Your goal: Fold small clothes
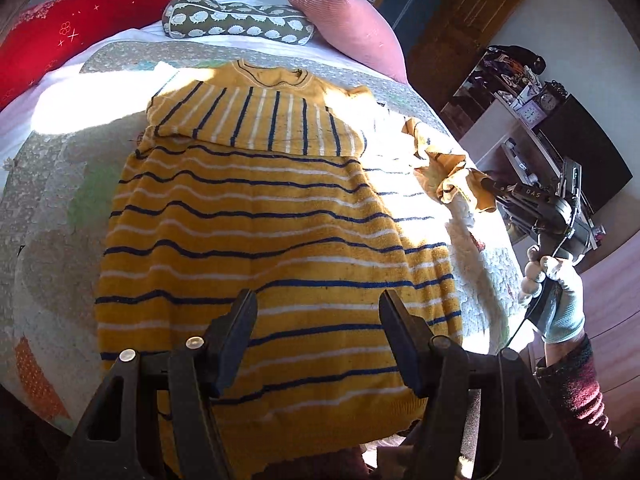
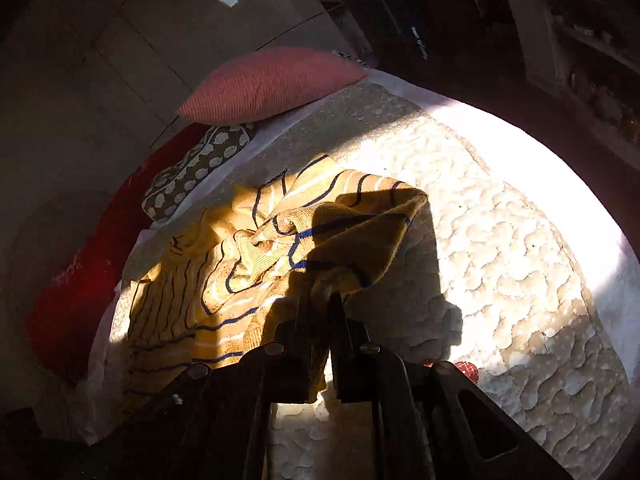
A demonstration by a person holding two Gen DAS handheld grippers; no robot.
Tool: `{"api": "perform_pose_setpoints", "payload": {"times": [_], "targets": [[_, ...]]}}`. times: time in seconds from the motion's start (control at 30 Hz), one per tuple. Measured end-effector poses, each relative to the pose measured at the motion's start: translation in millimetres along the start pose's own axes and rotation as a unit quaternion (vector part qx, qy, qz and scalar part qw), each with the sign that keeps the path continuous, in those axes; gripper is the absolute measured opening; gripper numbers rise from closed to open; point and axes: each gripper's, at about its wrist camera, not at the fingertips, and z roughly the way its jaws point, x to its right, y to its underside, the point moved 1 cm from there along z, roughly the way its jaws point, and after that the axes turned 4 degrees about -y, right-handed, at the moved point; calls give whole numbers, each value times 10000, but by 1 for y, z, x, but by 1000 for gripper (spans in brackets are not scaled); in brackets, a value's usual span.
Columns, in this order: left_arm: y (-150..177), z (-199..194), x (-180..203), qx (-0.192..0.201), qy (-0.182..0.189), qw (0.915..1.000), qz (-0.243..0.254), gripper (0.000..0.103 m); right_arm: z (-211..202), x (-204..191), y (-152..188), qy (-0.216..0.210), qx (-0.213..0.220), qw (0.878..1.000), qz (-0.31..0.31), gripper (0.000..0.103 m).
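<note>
A small yellow sweater (image 1: 276,240) with blue and white stripes lies flat on the quilted bed, neck toward the pillows. One sleeve is folded across the chest. My left gripper (image 1: 318,304) is open and empty, hovering above the sweater's lower body. My right gripper (image 1: 486,186) is at the sweater's right side, shut on the cuff of the other sleeve (image 1: 452,176) and holding it lifted off the bed. In the right wrist view the gripper (image 2: 320,296) is closed on the bunched sleeve (image 2: 340,232), partly in its own shadow.
A red pillow (image 1: 76,28), a patterned bolster (image 1: 236,20) and a pink cushion (image 1: 340,20) lie at the head of the bed. The patterned quilt (image 1: 44,208) covers the bed. A desk with clocks and clutter (image 1: 532,108) stands to the right, beyond the bed's edge.
</note>
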Motion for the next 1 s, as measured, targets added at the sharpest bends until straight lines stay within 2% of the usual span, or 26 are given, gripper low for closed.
{"api": "perform_pose_setpoints", "payload": {"times": [0.13,0.27,0.37,0.4,0.47,0.53,0.57,0.6,0.63,0.7,0.83,1.0], "targets": [[1,-7,-30,93,115,9993,-351,62,-10,-68,-37,-75,72,9978,-652,8],[4,-17,-59,216,207,9975,-648,62,10,-165,-58,-374,-91,9892,-1414,8],[6,-25,-81,309,181,9958,-847,62,51,-241,-54,-508,-449,9766,-2042,8],[7,-27,-88,334,170,9951,-919,62,69,-261,-48,-556,-629,9720,-2194,11],[9,-31,-103,374,139,9934,-1076,62,116,-294,-32,-961,-1306,9606,-2258,13],[11,-36,-117,413,88,9917,-1211,62,150,-313,-15,-956,-1612,9548,-2306,16],[12,-39,-124,441,53,9910,-1262,62,157,-319,-10,-1012,-1592,9546,-2304,16],[12,-42,-130,476,13,9904,-1297,62,161,-322,-8,-1122,-1541,9557,-2244,22],[12,-44,-135,509,-35,9900,-1315,63,162,-322,-7,-1182,-1498,9577,-2153,33],[11,-46,-144,558,-123,9893,-1343,65,162,-317,-5,-999,-1412,9621,-2109,40],[-2,-39,-151,561,-239,9889,-1354,66,164,-293,7,-491,-1573,9609,-2225,40],[-48,-26,-139,610,-183,9910,-1176,66,155,-236,26,-351,-1682,9684,-1809,40]]}}
